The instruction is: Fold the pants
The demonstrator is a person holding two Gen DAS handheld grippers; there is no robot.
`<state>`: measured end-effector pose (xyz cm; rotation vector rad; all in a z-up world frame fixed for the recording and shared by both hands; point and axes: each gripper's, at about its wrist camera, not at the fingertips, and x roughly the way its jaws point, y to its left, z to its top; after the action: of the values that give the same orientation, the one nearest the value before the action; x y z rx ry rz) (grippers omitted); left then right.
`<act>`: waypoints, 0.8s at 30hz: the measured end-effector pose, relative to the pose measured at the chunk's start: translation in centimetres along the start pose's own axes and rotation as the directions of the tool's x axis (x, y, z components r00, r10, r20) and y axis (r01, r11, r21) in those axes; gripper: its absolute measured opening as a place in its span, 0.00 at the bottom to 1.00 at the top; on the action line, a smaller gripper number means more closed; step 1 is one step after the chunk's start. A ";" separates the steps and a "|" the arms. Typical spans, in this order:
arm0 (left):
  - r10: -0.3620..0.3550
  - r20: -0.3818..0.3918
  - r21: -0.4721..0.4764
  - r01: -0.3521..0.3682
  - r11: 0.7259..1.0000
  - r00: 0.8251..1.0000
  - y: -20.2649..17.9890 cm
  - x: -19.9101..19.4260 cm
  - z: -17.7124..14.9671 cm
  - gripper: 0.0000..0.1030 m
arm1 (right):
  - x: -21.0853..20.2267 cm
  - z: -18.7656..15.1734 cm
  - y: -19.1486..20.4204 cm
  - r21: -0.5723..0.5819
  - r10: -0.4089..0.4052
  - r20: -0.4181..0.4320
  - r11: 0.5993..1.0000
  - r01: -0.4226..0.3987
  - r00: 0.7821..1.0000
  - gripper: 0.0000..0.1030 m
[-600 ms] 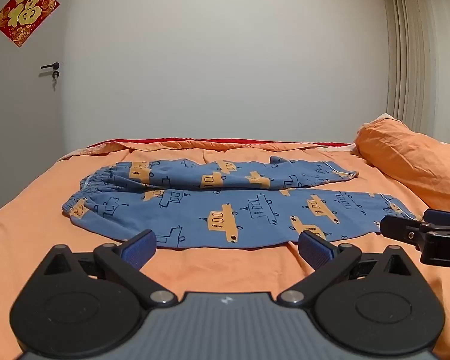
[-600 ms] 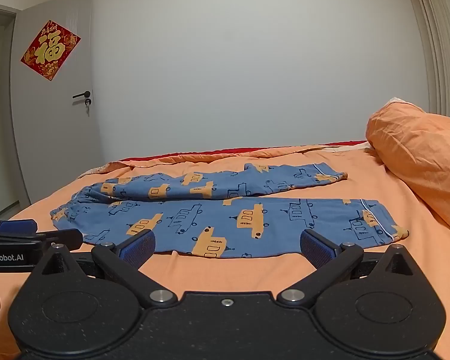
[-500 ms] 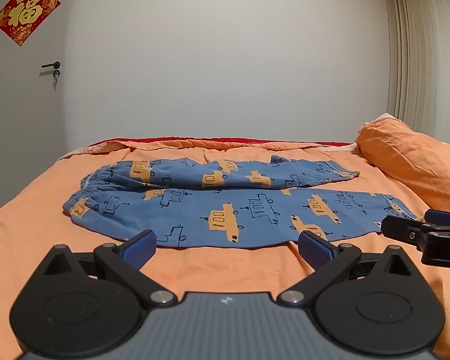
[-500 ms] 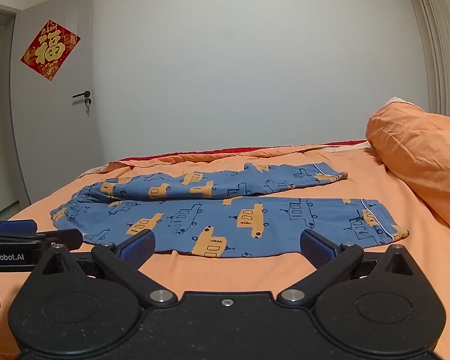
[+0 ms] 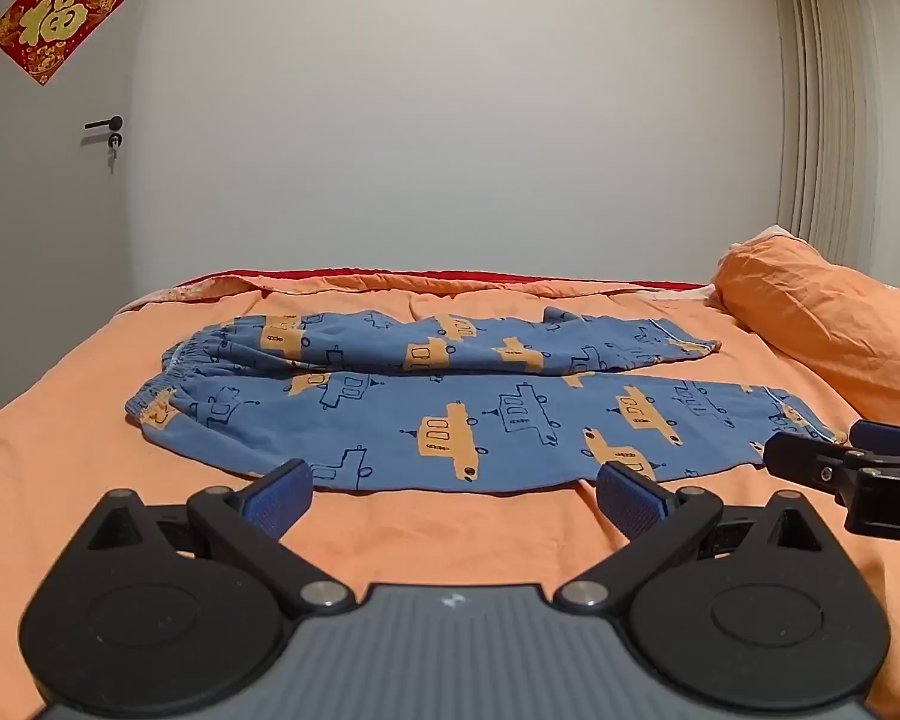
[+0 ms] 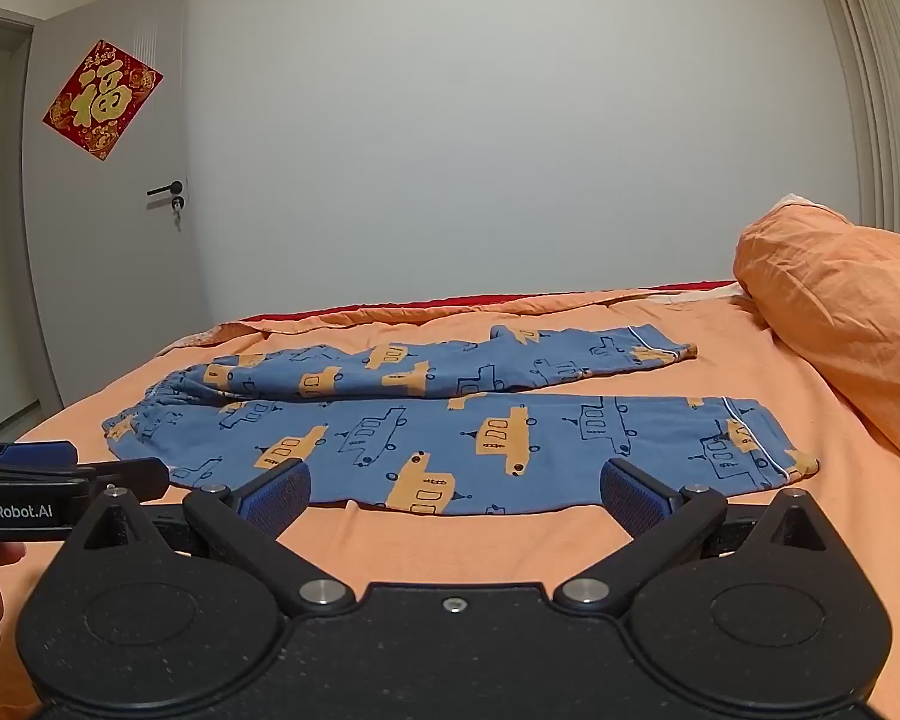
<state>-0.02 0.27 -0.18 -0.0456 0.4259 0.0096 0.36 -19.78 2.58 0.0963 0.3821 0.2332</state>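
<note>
Blue pants [image 5: 450, 414] with orange vehicle prints lie spread flat on the orange bed [image 5: 60, 450], waistband at the left, both legs reaching right. They also show in the right wrist view [image 6: 450, 432]. My left gripper [image 5: 453, 495] is open and empty, just short of the pants' near edge. My right gripper [image 6: 453, 492] is open and empty, also just short of the near edge. The right gripper's tip shows at the right of the left wrist view [image 5: 834, 468], near the leg cuff. The left gripper's tip shows at the left of the right wrist view [image 6: 72, 474], near the waistband.
An orange pillow [image 5: 828, 324] lies at the right end of the bed, also in the right wrist view [image 6: 840, 312]. A grey door [image 6: 108, 210] with a red decoration stands beyond the bed's left end. A white wall is behind the bed, with a curtain [image 5: 840, 120] at the right.
</note>
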 end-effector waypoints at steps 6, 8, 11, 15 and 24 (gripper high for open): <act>0.002 -0.003 -0.001 -0.002 1.000 1.000 -0.1 0.0 0.1 1.00 | 0.0 0.0 0.0 0.000 0.000 0.000 1.000 0.000 1.000 1.00; 0.002 -0.003 -0.001 -0.002 1.000 1.000 -0.1 0.0 0.1 1.00 | 0.0 0.0 0.0 0.000 0.001 0.000 1.000 -0.001 1.000 1.00; 0.003 -0.003 -0.001 -0.003 1.000 1.000 -0.1 0.0 0.1 1.00 | 0.0 0.0 0.0 0.000 0.001 0.000 1.000 -0.001 1.000 1.00; 0.003 -0.003 -0.001 -0.003 1.000 1.000 -0.2 0.1 0.1 1.00 | 0.0 0.0 0.0 0.001 0.001 -0.001 1.000 -0.001 1.000 1.00; 0.001 -0.002 0.000 -0.001 1.000 1.000 -0.3 0.0 0.0 1.00 | 0.0 0.0 0.0 0.002 0.001 -0.002 1.000 -0.001 1.000 1.00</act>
<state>-0.01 0.00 -0.14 -0.0458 0.4279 0.0109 0.39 -19.79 2.59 0.0980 0.3845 0.2341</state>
